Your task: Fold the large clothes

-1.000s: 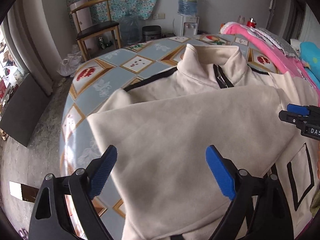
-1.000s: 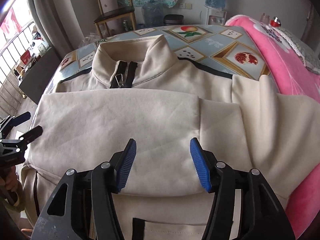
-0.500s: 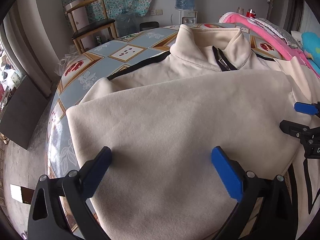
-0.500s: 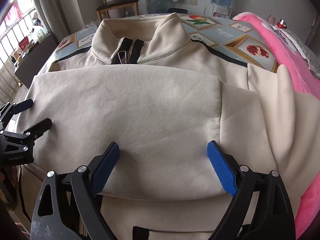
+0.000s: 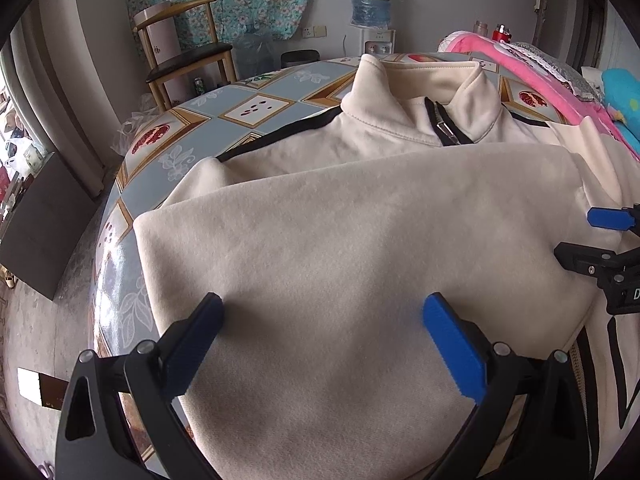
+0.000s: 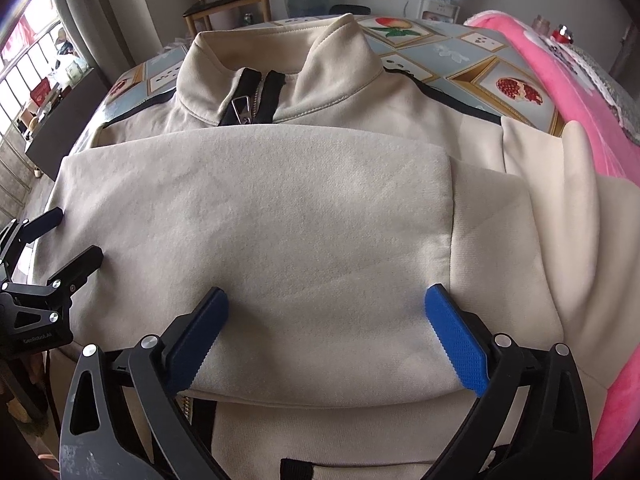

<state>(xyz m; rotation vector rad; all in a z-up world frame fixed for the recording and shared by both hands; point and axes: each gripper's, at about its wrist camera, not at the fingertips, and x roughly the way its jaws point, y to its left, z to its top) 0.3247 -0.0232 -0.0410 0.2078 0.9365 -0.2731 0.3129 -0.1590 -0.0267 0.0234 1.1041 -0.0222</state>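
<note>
Where the jacket spreads, a pink blanket crowds its side

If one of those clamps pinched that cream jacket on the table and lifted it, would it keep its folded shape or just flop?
Probably flop: the cream jacket drapes softly over the table edge, with rounded folds rather than creases. It looks thick and fleecy, so likely fairly heavy for cloth, and the part not pinched would sag. The fuzzy surface suggests it would not slip easily from the blue pads.

The jacket is matt, soft fleece cloth (fine nap). The bench carries a glossy printed cover. Claw pads are textured blue plastic.
</note>
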